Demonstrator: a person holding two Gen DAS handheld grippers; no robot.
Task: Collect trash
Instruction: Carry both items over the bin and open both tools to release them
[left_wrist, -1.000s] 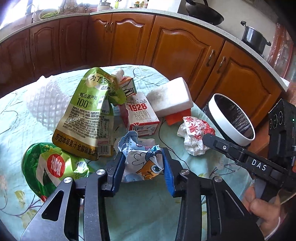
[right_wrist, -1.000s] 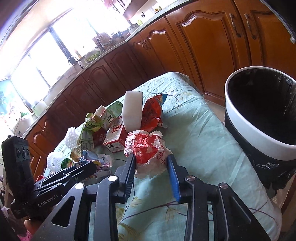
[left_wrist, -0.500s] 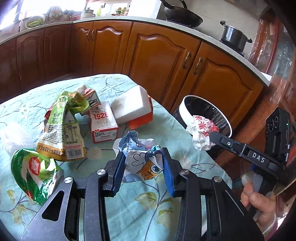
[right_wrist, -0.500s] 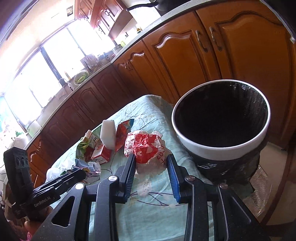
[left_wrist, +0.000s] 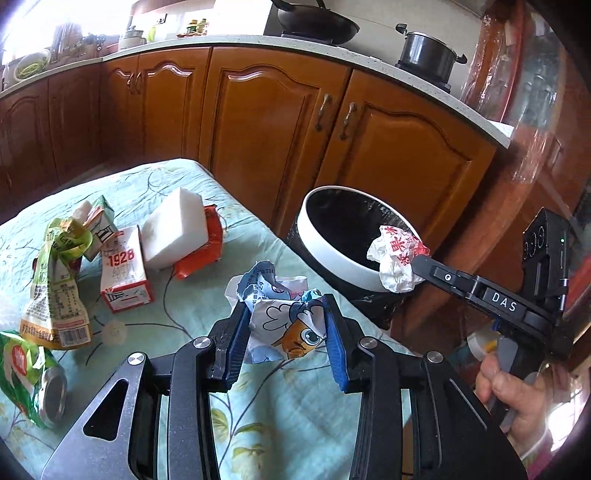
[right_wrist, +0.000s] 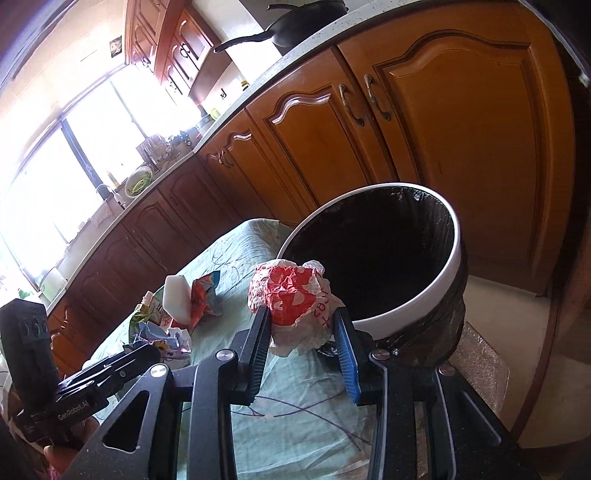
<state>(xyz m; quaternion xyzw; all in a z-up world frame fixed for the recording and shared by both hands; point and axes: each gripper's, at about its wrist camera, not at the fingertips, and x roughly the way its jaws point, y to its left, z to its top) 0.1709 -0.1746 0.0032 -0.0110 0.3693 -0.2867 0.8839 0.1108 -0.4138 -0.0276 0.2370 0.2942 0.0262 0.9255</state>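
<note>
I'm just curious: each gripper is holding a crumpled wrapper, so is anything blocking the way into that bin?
Nothing visible does. The red-and-white wrapper in the right gripper is at the bin's white rim; the bin mouth is open. The left gripper holds the cartoon wrapper over the table.

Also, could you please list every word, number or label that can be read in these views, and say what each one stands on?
"1928": on the red and white carton on the table.
"DAS": on the right tongs, along the black arm.
"GenRobot.AI": on the left tongs, seen in the right wrist view.
Red Chinese characters on the crumpled red and white wrapper: too creased to read.
Print on the green pouch and the cartoon wrapper: too small or crumpled to read.
</note>
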